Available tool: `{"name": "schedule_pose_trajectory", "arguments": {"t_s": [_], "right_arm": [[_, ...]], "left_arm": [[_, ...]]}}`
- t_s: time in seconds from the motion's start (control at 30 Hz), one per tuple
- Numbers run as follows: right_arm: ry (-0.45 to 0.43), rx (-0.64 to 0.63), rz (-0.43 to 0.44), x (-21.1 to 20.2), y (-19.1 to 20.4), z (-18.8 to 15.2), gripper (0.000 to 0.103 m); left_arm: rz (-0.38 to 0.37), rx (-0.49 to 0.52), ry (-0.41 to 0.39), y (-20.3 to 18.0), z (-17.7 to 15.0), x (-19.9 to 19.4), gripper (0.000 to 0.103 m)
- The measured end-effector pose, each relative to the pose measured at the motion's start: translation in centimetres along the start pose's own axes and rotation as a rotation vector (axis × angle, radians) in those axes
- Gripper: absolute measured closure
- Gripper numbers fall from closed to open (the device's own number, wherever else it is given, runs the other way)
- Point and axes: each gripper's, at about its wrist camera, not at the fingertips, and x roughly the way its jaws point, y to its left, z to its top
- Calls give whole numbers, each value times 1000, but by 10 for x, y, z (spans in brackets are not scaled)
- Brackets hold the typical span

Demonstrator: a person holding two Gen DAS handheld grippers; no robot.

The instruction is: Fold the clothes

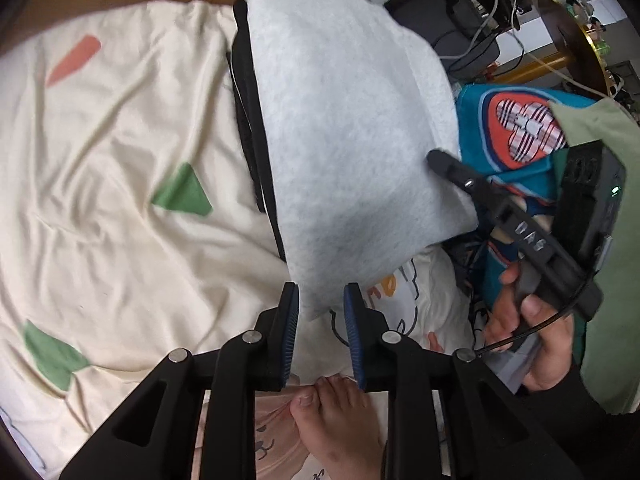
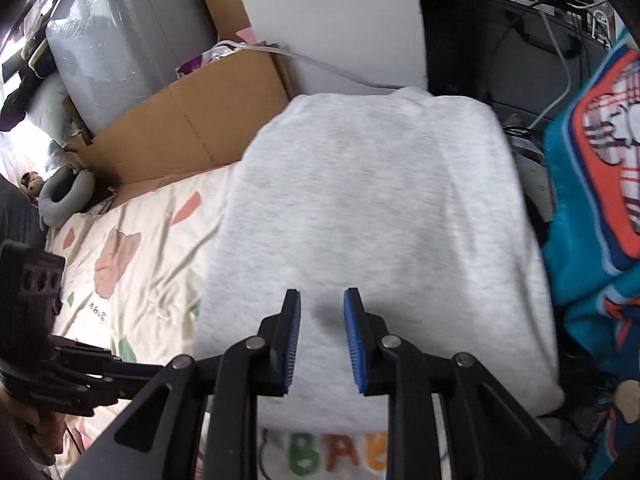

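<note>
Folded grey garment (image 2: pixel 372 216) lies on patterned bedsheet (image 1: pixel 112 168).

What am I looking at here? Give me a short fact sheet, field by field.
Setting: a bed with a cream patterned sheet
Main item: a folded light grey garment lying on the sheet
Beside it: a teal printed cloth
Behind: a cardboard box
Left gripper: jaws apart, at the garment's near corner, not pinching it
Right gripper: jaws apart, above the garment, holding nothing
</note>
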Motion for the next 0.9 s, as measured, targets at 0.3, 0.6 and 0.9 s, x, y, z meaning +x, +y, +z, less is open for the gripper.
{"name": "schedule_pose_trajectory", "arguments": {"t_s": [0.3, 0.6, 0.9], "right_arm": [[32, 1, 11, 35, -4, -4, 82], [30, 65, 40, 26, -14, 0, 82], [44, 93, -15, 19, -36, -13, 102]], "left_arm": [[-11, 15, -73, -8, 32, -8, 80], [-55, 35, -75, -38, 58, 20, 80], [-81, 109, -82, -69, 79, 52, 81]]}}
